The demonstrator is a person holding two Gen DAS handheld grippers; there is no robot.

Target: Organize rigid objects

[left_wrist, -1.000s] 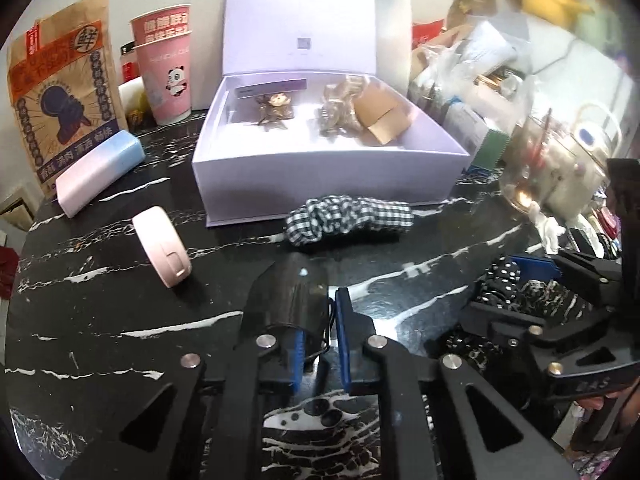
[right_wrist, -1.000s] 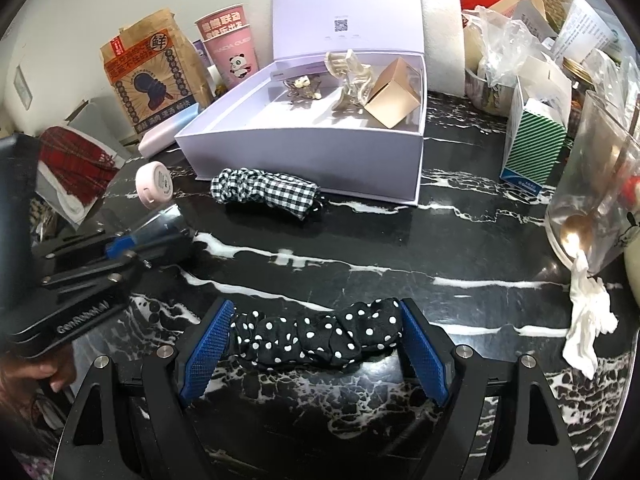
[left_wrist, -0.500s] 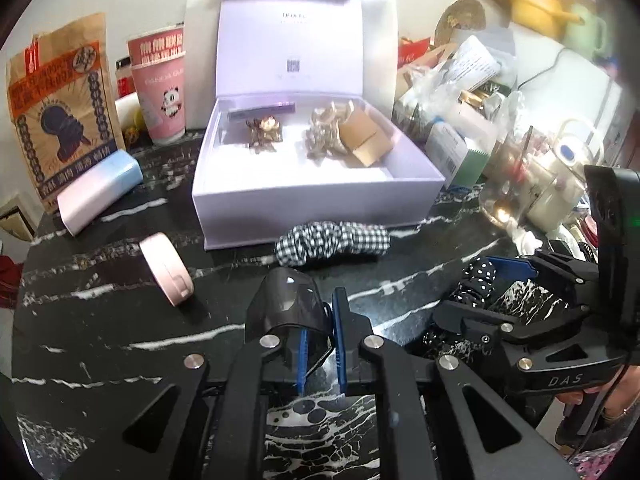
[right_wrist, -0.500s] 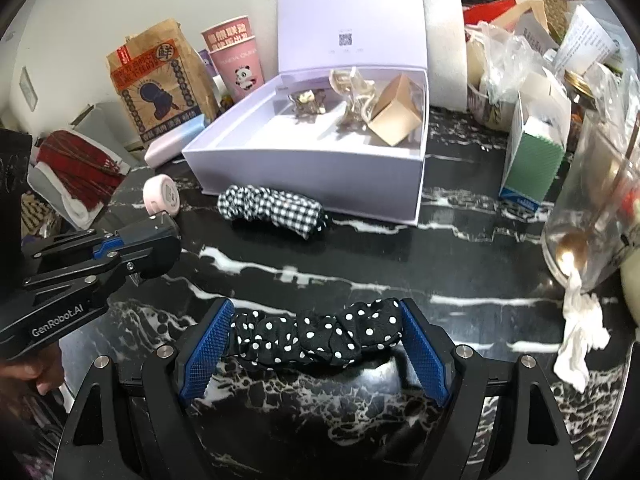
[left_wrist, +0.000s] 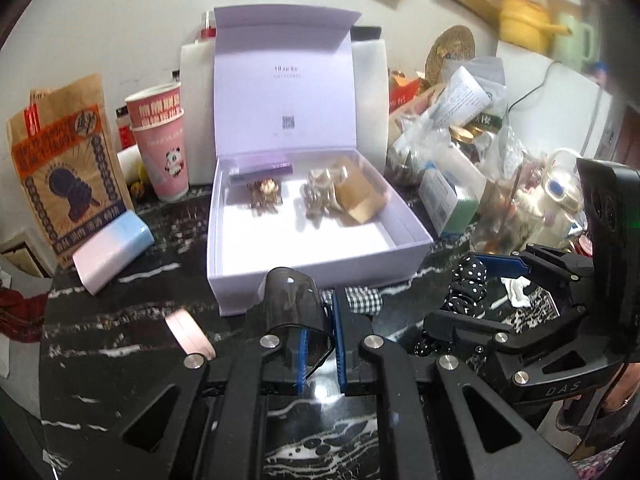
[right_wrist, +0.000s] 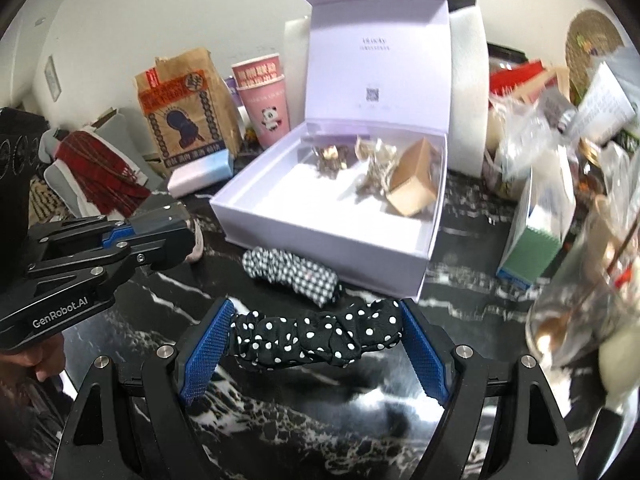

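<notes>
Right wrist view shows the right gripper (right_wrist: pixel 314 344) clamped on a black polka-dot scrunchie (right_wrist: pixel 316 340), which stretches crosswise between the two blue ribbed pads and touches both. The scrunchie is soft gathered black fabric with white dots, bunched into folds, and it hangs clear of the black marble table (right_wrist: pixel 460 280). Just beyond it, toward the lilac box (right_wrist: pixel 320 236), a black-and-white checked scrunchie (right_wrist: pixel 294 274) lies on the table, touching or nearly touching the box's front wall.

Left wrist view shows the left gripper (left_wrist: pixel 320 350) pinching a dark smoky translucent clip (left_wrist: pixel 294 304). Its jaws are almost together, and the clip's lower edge sits between the blue pads while its curved glossy shell rises in front of the near wall of the lilac box (left_wrist: pixel 316 276). Whether the clip touches that wall cannot be told.

The box stands with its lid upright; its white floor carries a gold ornament (left_wrist: pixel 266 196), a pale claw clip (left_wrist: pixel 320 196) and a small tan carton (left_wrist: pixel 358 200), all toward the back wall. Left of the box lie a pink round case (left_wrist: pixel 188 334) and a pink-and-blue bar (left_wrist: pixel 114 254); behind those stand a brown printed bag (left_wrist: pixel 64 168) and pink panda cups (left_wrist: pixel 162 144)
</notes>
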